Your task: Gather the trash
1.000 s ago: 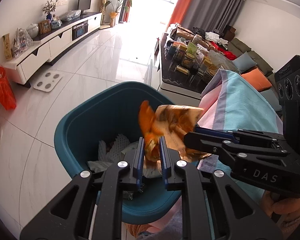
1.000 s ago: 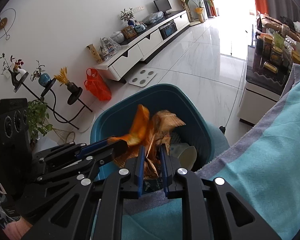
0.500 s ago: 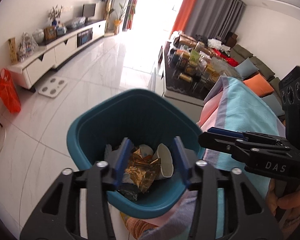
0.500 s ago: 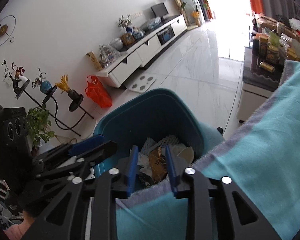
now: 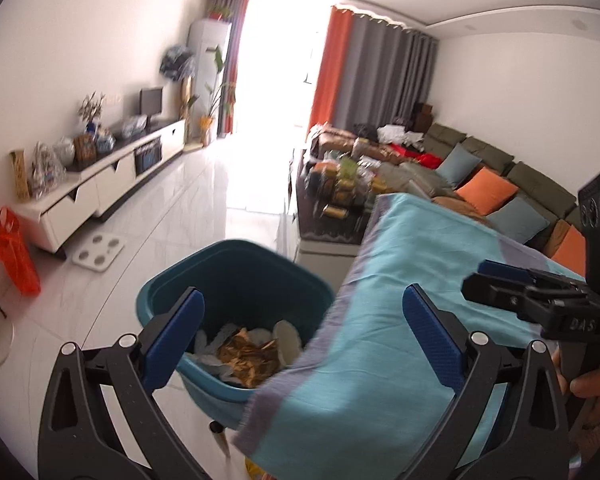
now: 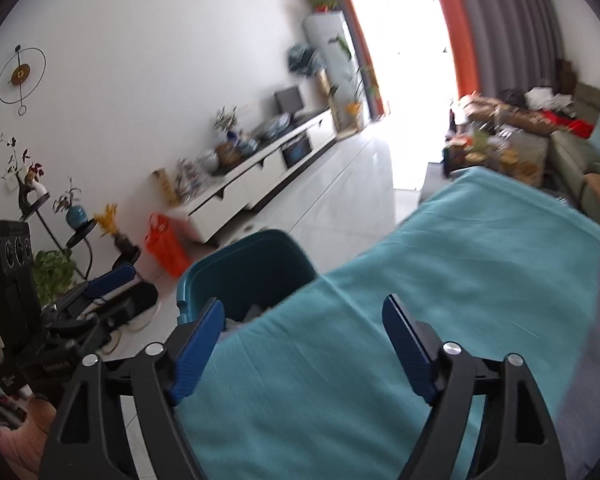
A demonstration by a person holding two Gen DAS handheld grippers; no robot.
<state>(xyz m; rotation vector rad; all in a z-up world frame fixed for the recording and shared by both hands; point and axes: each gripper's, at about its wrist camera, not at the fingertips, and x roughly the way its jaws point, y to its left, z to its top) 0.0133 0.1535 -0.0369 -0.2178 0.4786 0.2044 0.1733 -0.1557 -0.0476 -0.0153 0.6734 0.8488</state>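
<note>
A teal trash bin (image 5: 236, 276) stands on the floor at the table's left edge. A crumpled gold wrapper (image 5: 246, 358) lies in it on white paper scraps. My left gripper (image 5: 308, 320) is wide open and empty, above the bin and the cloth edge. My right gripper (image 6: 304, 334) is wide open and empty over the teal tablecloth (image 6: 440, 300); the bin (image 6: 252, 276) shows just beyond the cloth edge, its contents mostly hidden. The right gripper also shows in the left wrist view (image 5: 532, 292), and the left gripper in the right wrist view (image 6: 100, 292).
A white TV cabinet (image 5: 100, 192) runs along the left wall, with an orange bag (image 5: 16, 256) and a white scale (image 5: 98, 252) on the floor. A cluttered coffee table (image 5: 340, 196) and a sofa with cushions (image 5: 500, 192) lie beyond the cloth-covered table (image 5: 400, 320).
Both grippers let go of the gold-orange wrapper, which dropped into the bin. Both opened wide and pulled up and back, the right one over the tablecloth.
</note>
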